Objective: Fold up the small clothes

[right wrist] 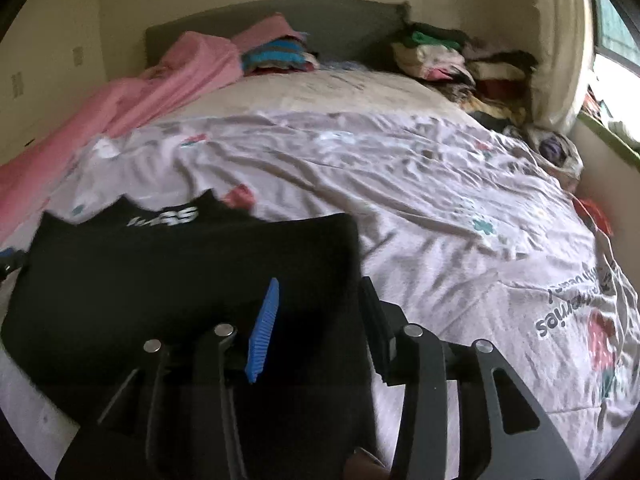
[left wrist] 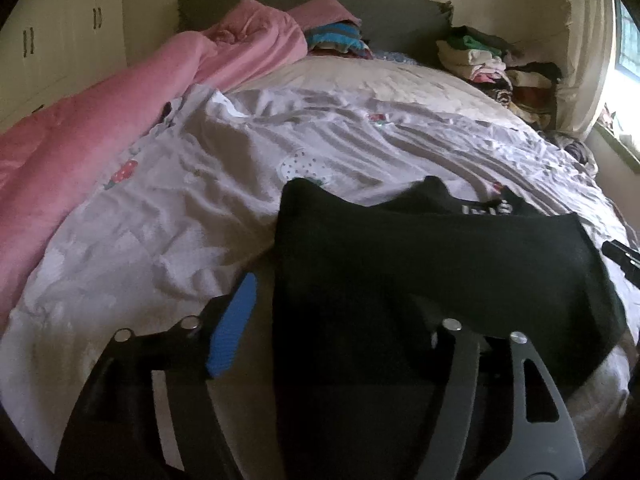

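Note:
A black garment [left wrist: 420,260] with white lettering near its far edge lies folded on the pale bed sheet [left wrist: 180,208]. My left gripper [left wrist: 344,292] sits at the garment's left edge. Its blue pad [left wrist: 234,320] stands clear of the cloth, the other finger is hidden under the fabric, and the jaws are wide apart. In the right wrist view the same black garment [right wrist: 160,272] fills the lower left. My right gripper [right wrist: 320,284] straddles its right edge, open, with cloth lying loose between the blue pad [right wrist: 264,328] and the black finger [right wrist: 376,328].
A pink blanket [left wrist: 100,136] runs along the bed's left side. Stacks of clothes [left wrist: 492,64] and a striped pile [left wrist: 336,38] sit by the grey headboard [left wrist: 280,0]. A window [right wrist: 612,40] is at right, wardrobe doors [left wrist: 60,36] at left. The sheet [right wrist: 440,200] is wrinkled.

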